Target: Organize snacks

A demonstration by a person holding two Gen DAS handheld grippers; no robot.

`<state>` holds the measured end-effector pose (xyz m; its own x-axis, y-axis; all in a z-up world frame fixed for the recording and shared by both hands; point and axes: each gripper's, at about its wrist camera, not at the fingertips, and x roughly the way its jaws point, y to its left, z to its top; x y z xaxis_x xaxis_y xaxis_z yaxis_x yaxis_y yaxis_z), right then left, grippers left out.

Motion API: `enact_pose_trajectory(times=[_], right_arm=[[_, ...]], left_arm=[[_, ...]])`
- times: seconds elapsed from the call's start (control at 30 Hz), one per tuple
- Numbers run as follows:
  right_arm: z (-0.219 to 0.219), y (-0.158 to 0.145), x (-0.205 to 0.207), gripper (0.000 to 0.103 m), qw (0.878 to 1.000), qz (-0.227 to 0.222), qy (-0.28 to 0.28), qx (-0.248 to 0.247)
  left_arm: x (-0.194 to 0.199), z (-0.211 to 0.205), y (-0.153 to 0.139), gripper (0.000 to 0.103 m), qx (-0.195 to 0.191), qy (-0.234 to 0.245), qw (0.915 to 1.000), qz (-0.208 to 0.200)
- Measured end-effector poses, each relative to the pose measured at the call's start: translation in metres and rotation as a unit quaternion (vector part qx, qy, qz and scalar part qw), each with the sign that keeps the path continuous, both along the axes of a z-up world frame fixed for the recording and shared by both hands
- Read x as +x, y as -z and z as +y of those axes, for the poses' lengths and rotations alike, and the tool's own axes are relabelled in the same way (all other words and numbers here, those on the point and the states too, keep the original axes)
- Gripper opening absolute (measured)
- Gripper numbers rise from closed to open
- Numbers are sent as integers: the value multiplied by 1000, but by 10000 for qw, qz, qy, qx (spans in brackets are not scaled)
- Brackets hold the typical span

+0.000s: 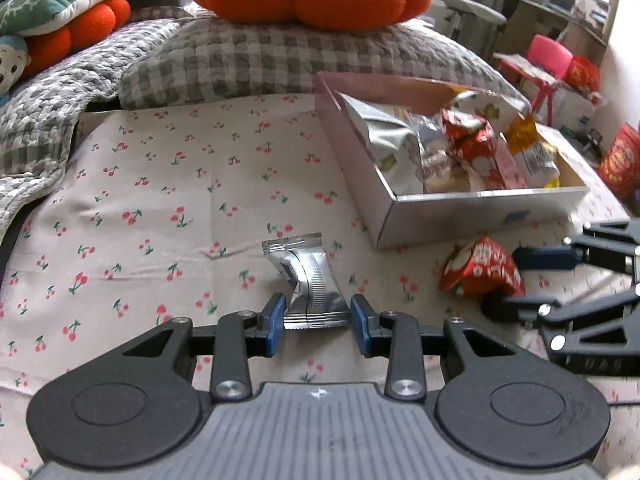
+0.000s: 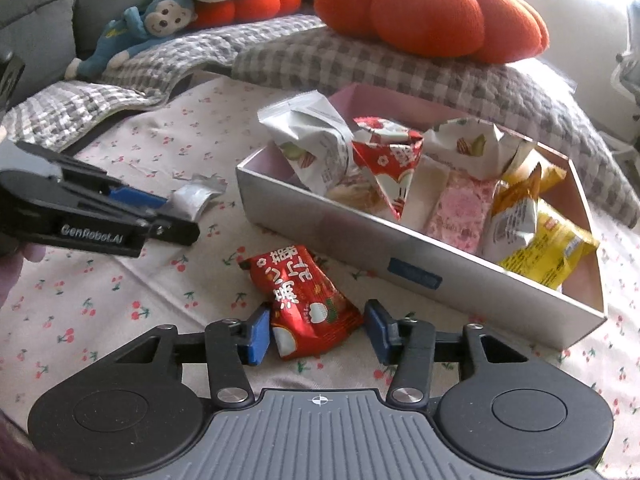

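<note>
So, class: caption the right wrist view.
Right gripper open around a red snack packet beside the box.

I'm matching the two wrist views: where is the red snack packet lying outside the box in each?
Left wrist: red packet at right, lying on the sheet below the box's near corner, by the right gripper.
Right wrist: red packet at lower centre, between the right gripper's open fingers.
Shared landmark: the box of snacks.

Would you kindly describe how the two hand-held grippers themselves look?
Both match: the left hand-held gripper and the right hand-held gripper have black linkage arms with silver pivot screws, blue finger pads, round black housings and a ribbed grey base. White "GenRobot.AI" lettering marks the left one's side.
</note>
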<state>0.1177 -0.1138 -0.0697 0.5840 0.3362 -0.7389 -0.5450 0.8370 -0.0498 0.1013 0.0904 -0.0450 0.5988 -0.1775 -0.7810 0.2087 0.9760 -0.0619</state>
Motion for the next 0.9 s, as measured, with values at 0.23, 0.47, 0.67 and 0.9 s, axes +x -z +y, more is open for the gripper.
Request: enact_pose_trajectory(times=[0.23,0.47,0.67,0.9], right_arm=[[2,5,-6,84,10000,-55,-25,-36],[15,7,-2,84,9997,-196,-4,-165],[20,8,-2,80,9988,-407,-53,-267],[23,8,-3,60,9984,-489,-194,-210]], left_arm=[[-6,-5,4,61,207,-85,9997,-96],[3,-15,6,60,206,-299,9990,-242],[6,-17,6,47,124,-435,9986,-287],[7,-20,4,27,65,-401,9989,-232]])
